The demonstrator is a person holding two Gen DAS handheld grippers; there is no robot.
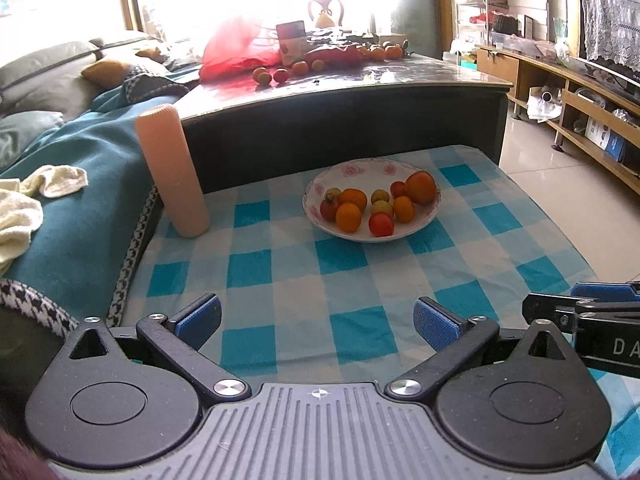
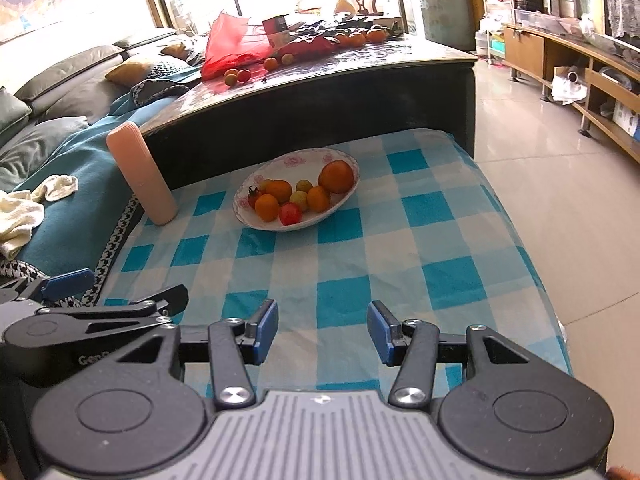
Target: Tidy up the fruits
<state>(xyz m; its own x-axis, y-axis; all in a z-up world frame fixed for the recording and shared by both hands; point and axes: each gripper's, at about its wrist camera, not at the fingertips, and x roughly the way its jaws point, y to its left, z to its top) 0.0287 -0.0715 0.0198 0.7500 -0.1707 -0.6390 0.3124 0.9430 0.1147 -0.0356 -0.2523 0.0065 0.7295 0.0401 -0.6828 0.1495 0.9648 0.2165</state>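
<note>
A white floral plate rests on the blue checked cloth. It holds several fruits: oranges, red tomatoes and small yellow-green fruits. My left gripper is open near the cloth's front edge, well short of the plate, nothing between its blue pads. My right gripper is open too, beside the left one and equally far from the plate. Each gripper shows at the edge of the other's view.
A tall peach cylinder stands left of the plate. Behind is a dark table with loose fruits and a red bag. A sofa with teal blanket lies left; tiled floor right.
</note>
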